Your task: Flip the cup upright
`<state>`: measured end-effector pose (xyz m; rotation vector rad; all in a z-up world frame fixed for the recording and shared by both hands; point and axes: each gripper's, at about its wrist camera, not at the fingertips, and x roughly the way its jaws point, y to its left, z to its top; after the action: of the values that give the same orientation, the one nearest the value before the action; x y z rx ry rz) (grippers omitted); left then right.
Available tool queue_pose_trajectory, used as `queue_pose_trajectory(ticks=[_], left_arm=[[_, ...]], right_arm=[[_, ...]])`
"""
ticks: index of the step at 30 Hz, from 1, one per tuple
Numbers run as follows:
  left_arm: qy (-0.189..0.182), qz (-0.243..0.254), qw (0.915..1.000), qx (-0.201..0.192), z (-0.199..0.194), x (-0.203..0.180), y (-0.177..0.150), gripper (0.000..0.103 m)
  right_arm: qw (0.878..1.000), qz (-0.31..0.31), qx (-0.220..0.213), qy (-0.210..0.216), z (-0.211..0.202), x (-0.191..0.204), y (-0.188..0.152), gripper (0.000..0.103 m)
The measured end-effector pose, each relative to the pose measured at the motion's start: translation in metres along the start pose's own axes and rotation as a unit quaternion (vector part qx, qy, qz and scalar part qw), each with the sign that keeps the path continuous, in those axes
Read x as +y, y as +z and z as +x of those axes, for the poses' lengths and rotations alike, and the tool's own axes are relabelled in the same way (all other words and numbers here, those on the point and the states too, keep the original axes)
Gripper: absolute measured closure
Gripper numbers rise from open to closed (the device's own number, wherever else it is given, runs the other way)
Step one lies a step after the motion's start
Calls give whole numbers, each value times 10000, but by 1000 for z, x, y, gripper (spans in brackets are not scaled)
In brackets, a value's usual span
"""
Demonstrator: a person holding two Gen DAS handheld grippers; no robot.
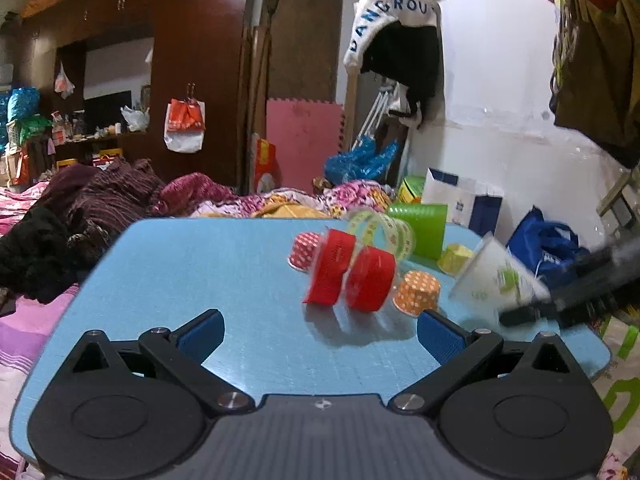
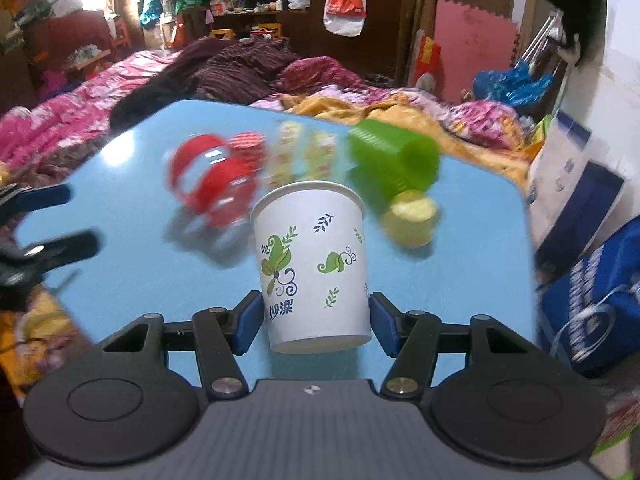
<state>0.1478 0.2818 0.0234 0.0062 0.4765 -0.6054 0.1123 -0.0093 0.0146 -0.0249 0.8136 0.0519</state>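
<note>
A white paper cup (image 2: 314, 268) with green leaf prints sits between the blue pads of my right gripper (image 2: 316, 322), which is shut on its lower part. The cup's rim points away from the camera and it is held above the blue table (image 2: 140, 160). In the left wrist view the same cup (image 1: 494, 276) shows tilted and blurred at the right, held by the dark right gripper (image 1: 560, 304). My left gripper (image 1: 320, 336) is open and empty, low over the table's near side.
On the table (image 1: 200, 272) stand two red tape rolls (image 1: 348, 276), a clear patterned tape roll (image 1: 384, 232), a green plastic cup on its side (image 1: 424, 228), and dotted red, orange and yellow paper cupcake cups (image 1: 418, 292). Bedding and bags surround the table.
</note>
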Motion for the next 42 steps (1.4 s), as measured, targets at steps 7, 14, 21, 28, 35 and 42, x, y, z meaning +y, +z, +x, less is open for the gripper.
queue_pose_trajectory(ticks=[7,14,21,28,35,42], left_arm=[[-287,-383,9989,-9,-9,27,2,0],[-431,-463,9980,-40,-16,38,0,0],[-417,-679,9967,-124,-20,51,0,0],[-641,-920,9937,89,-12,51,-5,0],[-754,-1264,9884,377,-3,57,-6,0],[-761,-1081,9890,664,1,41,6,0]], right_arm=[[9982,506,-58,322,1,36,-5,44],[9961,805,91,349,21,59,-2,44],[9943,1040,8,242,30,72,-4,44],[9970,761,-5,148,30,88,-4,43],[9983,550,89,181,36,97,-10,38],[9978,500,-161,404,24,83,-22,33]])
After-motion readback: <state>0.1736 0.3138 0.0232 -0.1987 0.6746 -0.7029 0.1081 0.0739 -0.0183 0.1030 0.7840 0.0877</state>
